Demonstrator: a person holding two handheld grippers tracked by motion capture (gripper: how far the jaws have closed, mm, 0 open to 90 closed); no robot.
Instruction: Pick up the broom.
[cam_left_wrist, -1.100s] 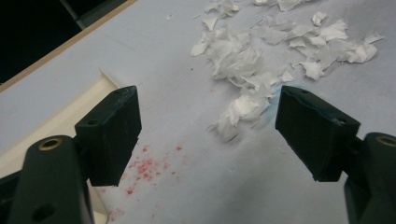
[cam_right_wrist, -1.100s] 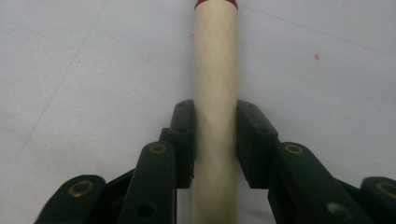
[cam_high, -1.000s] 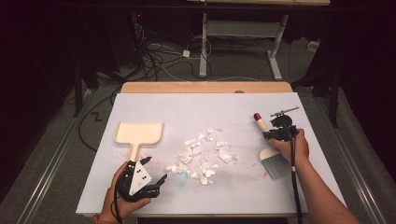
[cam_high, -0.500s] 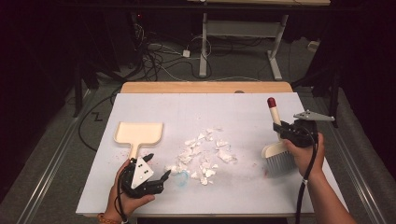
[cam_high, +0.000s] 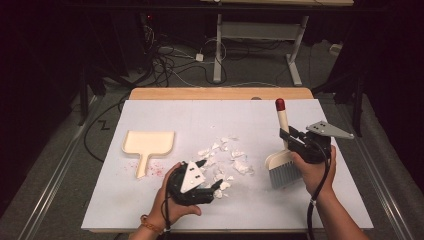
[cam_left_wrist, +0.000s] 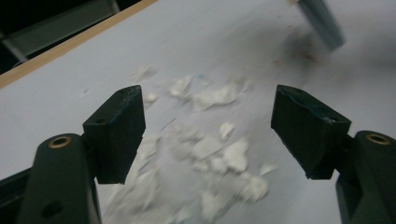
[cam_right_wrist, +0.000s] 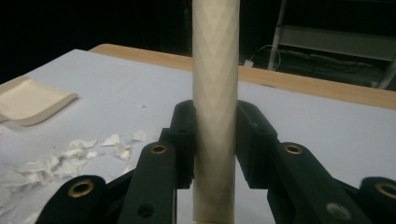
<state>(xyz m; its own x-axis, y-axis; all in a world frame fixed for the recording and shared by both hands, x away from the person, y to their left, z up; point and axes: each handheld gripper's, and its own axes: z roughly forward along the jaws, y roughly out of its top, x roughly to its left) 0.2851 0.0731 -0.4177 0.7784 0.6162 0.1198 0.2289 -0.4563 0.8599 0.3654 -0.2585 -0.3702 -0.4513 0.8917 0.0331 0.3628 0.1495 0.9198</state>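
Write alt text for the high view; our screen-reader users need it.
The right gripper clamps the handle of a small brush, its bristles on the white table. The open left gripper rests by scattered paper scraps; a cream dustpan lies at left.

A cream brush (cam_high: 283, 150) with a red-tipped handle and grey bristles is showing a faint diamond pattern along its shaft, beside white paper scraps (cam_high: 225, 157), a cream dustpan (cam_high: 147, 144), a pale grey-white table (cam_high: 165, 112) and black grippers.
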